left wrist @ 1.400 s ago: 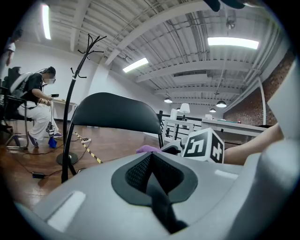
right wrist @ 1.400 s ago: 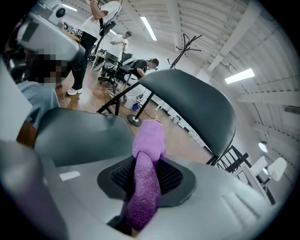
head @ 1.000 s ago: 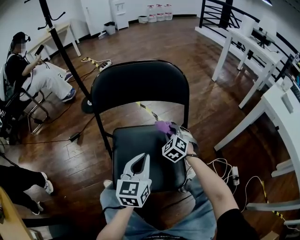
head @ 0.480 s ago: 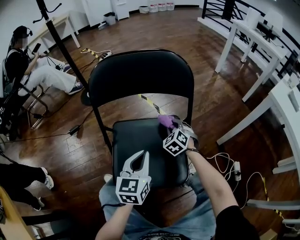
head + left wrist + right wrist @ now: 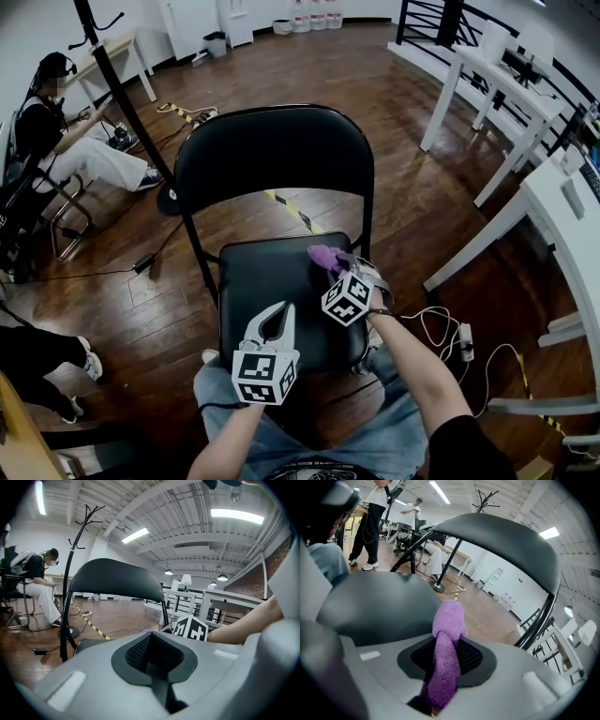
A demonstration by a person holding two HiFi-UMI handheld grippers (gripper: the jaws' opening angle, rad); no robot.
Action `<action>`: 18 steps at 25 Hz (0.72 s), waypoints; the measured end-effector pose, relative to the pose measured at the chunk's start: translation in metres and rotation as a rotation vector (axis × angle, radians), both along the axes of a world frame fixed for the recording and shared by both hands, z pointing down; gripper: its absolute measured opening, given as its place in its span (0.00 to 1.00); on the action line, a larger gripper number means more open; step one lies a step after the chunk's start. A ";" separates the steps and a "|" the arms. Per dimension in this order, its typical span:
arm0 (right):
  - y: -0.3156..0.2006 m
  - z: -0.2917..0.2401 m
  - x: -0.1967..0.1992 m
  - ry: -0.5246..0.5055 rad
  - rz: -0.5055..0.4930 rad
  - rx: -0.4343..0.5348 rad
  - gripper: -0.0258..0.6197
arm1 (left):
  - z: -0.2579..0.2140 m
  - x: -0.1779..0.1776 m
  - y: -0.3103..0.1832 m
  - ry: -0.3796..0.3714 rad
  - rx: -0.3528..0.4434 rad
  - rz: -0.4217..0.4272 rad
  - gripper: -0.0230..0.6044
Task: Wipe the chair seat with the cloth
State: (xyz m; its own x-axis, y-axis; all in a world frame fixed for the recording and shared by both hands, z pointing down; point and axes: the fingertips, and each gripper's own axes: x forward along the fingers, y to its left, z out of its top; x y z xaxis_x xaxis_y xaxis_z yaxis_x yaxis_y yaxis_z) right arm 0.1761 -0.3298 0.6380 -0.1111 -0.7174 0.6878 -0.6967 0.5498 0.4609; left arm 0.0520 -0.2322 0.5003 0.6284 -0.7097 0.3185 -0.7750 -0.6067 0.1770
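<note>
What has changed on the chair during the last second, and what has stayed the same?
The right hand-held gripper, shut on the purple cloth, seems to have drawn it slightly forward from the rear edge of the chair seat. The left hand-held gripper stayed shut and empty over its front.

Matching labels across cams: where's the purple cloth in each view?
Head view: cloth at the tip of the right tool, over the far right part of the seat.
Left gripper view: only a purple sliver just above the tool body, left of the marker cube.
Right gripper view: centre, clamped between the jaws.
Shared landmark: black chair backrest.
</note>
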 end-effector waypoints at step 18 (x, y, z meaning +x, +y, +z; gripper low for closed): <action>0.119 -0.011 -0.031 -0.062 -0.035 -0.011 0.18 | -0.010 0.005 0.040 -0.007 0.020 0.009 0.04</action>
State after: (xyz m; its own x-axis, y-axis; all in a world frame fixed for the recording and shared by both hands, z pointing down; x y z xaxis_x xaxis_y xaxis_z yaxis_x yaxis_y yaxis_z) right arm 0.1453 -0.2109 0.6272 -0.1788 -0.7048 0.6865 -0.7041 0.5790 0.4111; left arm 0.0572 -0.1925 0.4900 0.6326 -0.7103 0.3087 -0.7707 -0.6169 0.1599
